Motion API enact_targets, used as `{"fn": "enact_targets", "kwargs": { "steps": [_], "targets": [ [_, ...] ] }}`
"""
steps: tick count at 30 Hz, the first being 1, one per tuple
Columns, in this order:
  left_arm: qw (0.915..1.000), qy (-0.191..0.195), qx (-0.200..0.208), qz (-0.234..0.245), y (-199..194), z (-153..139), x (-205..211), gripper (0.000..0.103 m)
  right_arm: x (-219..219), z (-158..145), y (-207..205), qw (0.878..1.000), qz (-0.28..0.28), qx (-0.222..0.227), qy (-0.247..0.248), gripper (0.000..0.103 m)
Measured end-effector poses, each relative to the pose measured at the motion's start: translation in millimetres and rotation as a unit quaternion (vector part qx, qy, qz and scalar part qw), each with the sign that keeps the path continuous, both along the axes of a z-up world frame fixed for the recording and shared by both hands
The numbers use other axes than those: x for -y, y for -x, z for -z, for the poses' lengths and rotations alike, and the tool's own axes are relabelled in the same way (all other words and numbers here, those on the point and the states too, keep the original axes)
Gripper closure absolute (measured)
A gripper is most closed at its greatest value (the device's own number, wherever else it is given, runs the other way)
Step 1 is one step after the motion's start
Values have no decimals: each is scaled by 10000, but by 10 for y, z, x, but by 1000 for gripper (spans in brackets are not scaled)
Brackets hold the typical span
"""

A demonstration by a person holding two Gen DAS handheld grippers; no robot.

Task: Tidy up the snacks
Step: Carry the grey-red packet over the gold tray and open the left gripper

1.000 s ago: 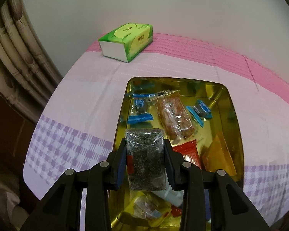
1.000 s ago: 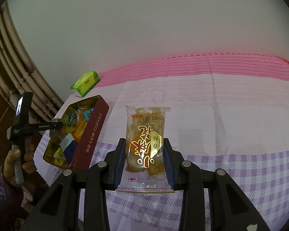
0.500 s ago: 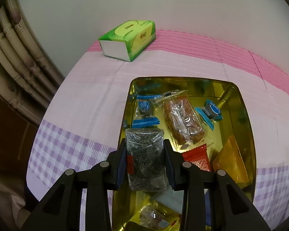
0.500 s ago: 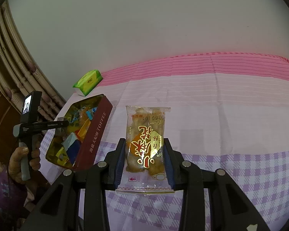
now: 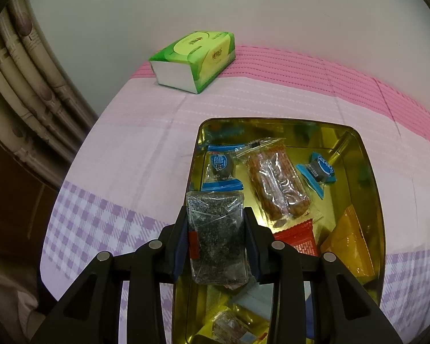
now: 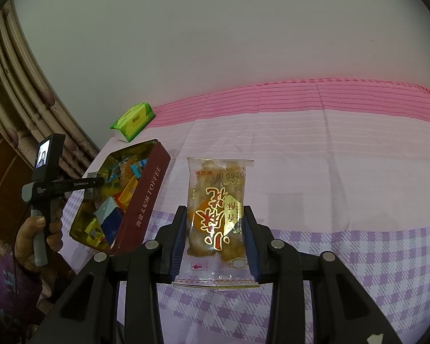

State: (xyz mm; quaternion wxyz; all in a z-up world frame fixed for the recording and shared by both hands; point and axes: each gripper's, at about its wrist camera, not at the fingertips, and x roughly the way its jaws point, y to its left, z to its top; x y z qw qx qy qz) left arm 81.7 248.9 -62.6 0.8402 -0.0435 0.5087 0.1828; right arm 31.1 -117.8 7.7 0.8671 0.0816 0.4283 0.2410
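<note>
Left gripper (image 5: pixel 216 239) drifted over the tin's (image 5: pixel 369 172) near-left corner, clamped on dark packet (image 5: pixel 216 235) lengthwise; right gripper (image 6: pixel 215 238) clamps fried-snack packet (image 6: pixel 216 212), farther off.

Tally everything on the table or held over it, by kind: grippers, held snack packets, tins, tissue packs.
Hand-held grippers: 2, left and right
Held snack packets: 2, dark and golden
Tins: 1
Tissue packs: 1
Total: 6
</note>
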Motion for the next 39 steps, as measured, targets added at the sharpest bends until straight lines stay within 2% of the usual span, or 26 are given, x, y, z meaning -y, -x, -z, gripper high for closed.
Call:
{"fn": "enact_targets", "kwargs": {
  "steps": [14, 21, 30, 39],
  "targets": [
    [10000, 27, 9, 36, -15, -17, -7, 67, -51, -18, 19, 10000, -47, 12, 25, 69],
    [9999, -78, 54, 43, 6, -56, 11, 66, -95, -48, 33, 9999, -115, 32, 39, 69],
    [9997, -169, 165, 119, 46, -147, 51, 66, -175, -76, 53, 9998, -187, 51, 60, 69],
    [9998, -54, 188, 44, 200, -314, 68, 66, -294, -194, 95, 9994, -334, 132, -23, 69]
  ]
}}
